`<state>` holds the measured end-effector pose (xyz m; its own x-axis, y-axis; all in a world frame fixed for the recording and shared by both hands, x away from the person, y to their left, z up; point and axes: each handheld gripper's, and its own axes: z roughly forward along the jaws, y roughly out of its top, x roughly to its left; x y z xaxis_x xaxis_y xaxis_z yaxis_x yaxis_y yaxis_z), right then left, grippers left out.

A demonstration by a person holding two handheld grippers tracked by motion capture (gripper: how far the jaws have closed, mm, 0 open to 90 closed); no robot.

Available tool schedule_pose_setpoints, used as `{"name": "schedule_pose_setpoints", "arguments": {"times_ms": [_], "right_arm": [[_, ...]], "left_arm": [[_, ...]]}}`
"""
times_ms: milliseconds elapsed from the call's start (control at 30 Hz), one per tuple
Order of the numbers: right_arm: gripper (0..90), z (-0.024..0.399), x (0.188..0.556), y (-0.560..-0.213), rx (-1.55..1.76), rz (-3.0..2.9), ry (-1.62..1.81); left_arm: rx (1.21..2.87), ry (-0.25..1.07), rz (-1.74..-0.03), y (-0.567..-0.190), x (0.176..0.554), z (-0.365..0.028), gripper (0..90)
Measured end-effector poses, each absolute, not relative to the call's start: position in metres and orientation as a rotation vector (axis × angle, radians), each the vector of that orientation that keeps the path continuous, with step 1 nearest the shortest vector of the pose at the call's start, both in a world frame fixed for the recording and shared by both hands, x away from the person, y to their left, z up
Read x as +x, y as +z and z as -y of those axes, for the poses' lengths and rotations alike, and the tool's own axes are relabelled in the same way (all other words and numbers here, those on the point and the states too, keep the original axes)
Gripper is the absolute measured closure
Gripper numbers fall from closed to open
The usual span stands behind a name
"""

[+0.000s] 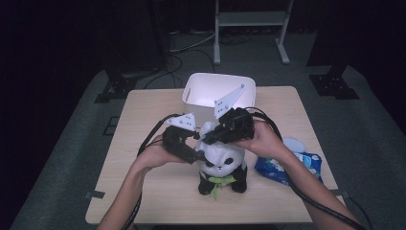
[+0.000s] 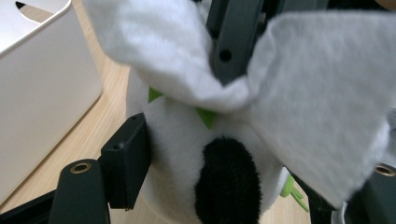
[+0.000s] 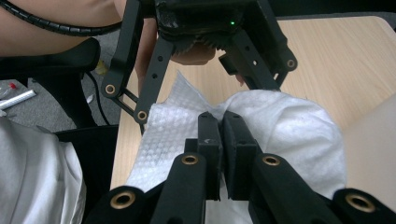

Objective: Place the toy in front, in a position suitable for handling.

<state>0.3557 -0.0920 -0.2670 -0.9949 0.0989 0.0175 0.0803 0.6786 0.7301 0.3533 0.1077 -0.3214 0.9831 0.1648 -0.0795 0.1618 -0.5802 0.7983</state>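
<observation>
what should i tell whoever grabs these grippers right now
Right gripper: shut on the white wipe, held against the top of the panda's head.
Left gripper: fingers stand on either side of the toy's head, steadying it; whether they press is unclear.
Things: plush panda upright at the table's near middle, white bin behind, wipes pack to its right.
Done: a wipe is in hand.
Left: probably finish wiping, then bin the wipe.

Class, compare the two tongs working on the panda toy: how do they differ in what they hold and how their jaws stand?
The right tongs are pinched shut on the white wipe; the left tongs stand wider, jaws either side of the panda toy. The right tongs come over the top of the panda's head; the left tongs come at its side. Both are black, two-jawed and hand-held.
</observation>
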Motion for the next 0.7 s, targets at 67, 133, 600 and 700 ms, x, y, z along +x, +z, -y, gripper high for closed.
{"name": "schedule_pose_setpoints", "arguments": {"times_ms": [67, 133, 600, 700], "right_arm": [[85.6, 0.097, 0.356, -0.266, 0.162, -2.845, 1.250], [85.5, 0.103, 0.357, -0.265, 0.173, -2.833, 1.258], [85.0, 0.150, 0.360, -0.271, 0.315, -2.778, 1.310], [85.0, 0.157, 0.361, -0.273, 0.337, -2.771, 1.331]], "left_arm": [[2.206, 0.010, -0.219, -0.321, 0.353, -0.107, 28.3], [2.211, 0.012, -0.220, -0.320, 0.353, -0.105, 28.3], [2.219, 0.015, -0.246, -0.320, 0.353, -0.116, 29.0], [2.224, 0.017, -0.242, -0.320, 0.352, -0.118, 29.0]]}}
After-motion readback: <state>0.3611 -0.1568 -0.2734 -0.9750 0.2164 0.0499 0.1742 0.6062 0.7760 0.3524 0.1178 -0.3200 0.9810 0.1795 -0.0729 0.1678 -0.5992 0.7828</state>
